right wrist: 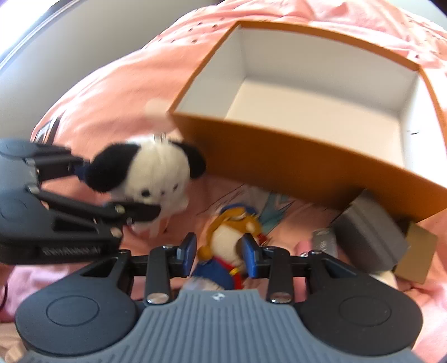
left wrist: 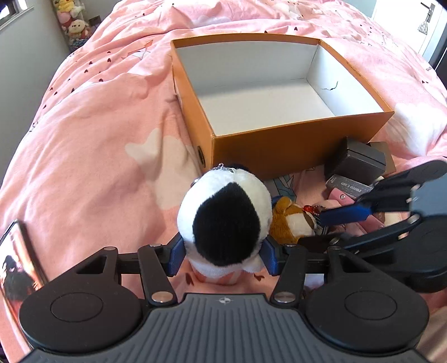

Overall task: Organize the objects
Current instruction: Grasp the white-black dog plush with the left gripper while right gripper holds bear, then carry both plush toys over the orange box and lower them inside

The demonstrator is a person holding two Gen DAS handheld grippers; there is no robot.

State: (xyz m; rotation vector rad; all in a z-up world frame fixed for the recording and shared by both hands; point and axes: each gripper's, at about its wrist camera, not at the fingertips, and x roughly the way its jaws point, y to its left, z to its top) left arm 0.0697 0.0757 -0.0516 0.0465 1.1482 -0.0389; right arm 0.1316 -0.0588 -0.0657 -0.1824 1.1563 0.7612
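Note:
My left gripper (left wrist: 223, 255) is shut on a white plush dog with black ears (left wrist: 226, 220), held just in front of the open orange box (left wrist: 293, 152). The dog also shows in the right wrist view (right wrist: 156, 173), with the left gripper (right wrist: 111, 192) on it. My right gripper (right wrist: 219, 255) has its blue pads on either side of a brown and white plush in blue clothes (right wrist: 229, 240), which lies on the pink bedspread. That plush (left wrist: 290, 220) and the right gripper (left wrist: 329, 226) also show in the left wrist view. The box (right wrist: 307, 164) is white inside and holds nothing.
Dark grey small boxes (left wrist: 354, 162), a "photo card" tin (left wrist: 352, 187) and pink items lie at the orange box's near right corner. A small cardboard box (right wrist: 416, 257) sits beside the grey box (right wrist: 371, 234). A phone (left wrist: 16, 259) lies at the left. Plush toys (left wrist: 74, 25) stand far left.

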